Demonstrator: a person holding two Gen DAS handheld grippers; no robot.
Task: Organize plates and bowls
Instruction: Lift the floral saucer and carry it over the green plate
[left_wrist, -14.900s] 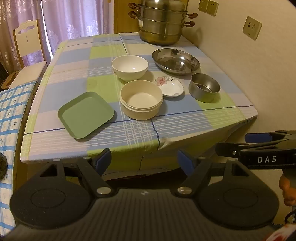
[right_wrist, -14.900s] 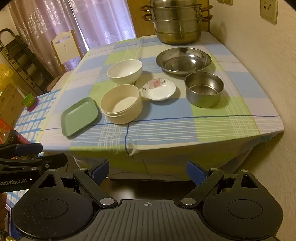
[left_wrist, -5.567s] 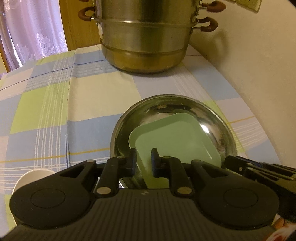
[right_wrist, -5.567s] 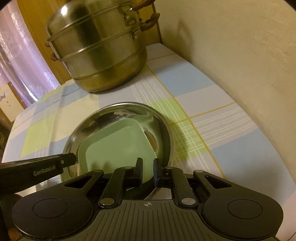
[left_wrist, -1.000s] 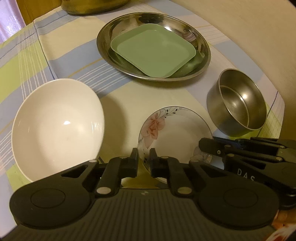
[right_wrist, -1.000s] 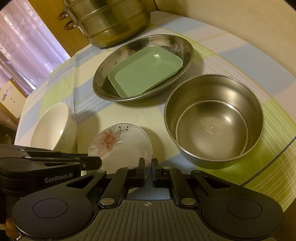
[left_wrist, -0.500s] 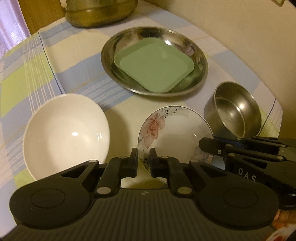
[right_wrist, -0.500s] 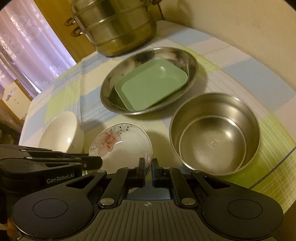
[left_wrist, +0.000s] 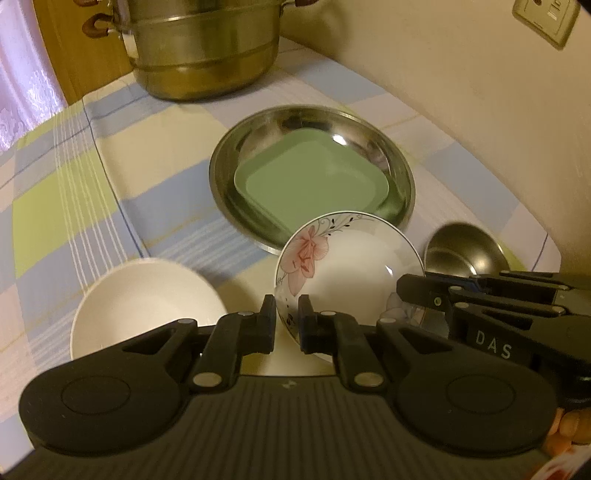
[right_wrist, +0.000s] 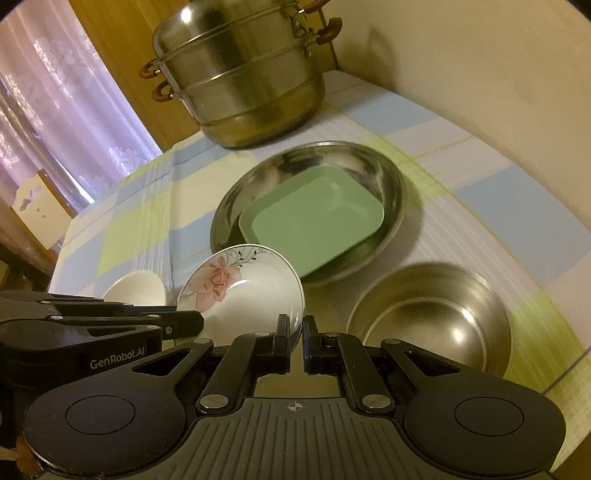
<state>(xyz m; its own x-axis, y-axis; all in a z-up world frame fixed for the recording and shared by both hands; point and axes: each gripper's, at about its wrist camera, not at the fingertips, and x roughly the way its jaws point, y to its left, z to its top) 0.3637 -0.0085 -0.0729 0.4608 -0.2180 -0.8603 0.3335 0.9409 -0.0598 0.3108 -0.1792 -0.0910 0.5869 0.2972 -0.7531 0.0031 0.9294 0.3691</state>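
One steamer pot (left_wrist: 199, 48) at back. One steel pan (left_wrist: 310, 181) holding one green square plate (left_wrist: 310, 184). One white bowl (left_wrist: 144, 299), one steel bowl (right_wrist: 430, 317). One floral saucer (left_wrist: 351, 269) lifted, tilted, pinched at opposite rims by left gripper (left_wrist: 287, 321) and right gripper (right_wrist: 294, 341), both nearly closed.

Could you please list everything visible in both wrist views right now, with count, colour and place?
Floral dish: one, white with a pink flower, lifted and tilted, its rim clamped from both sides.
Green plate: one, pale green, square, lying inside the steel platter.
Steel platter: one, silver, on the tablecloth behind the dish.
Steel bowl: one, silver, right of the dish.
White bowl: one, cream white, left of the dish.
Steamer pot: one, brassy steel, stacked, at the far end.
Tablecloth: one, blue, green and cream check.
Wall socket: one, cream, on the wall.
Left gripper: black, fingers shut on the dish.
Right gripper: black, likewise.
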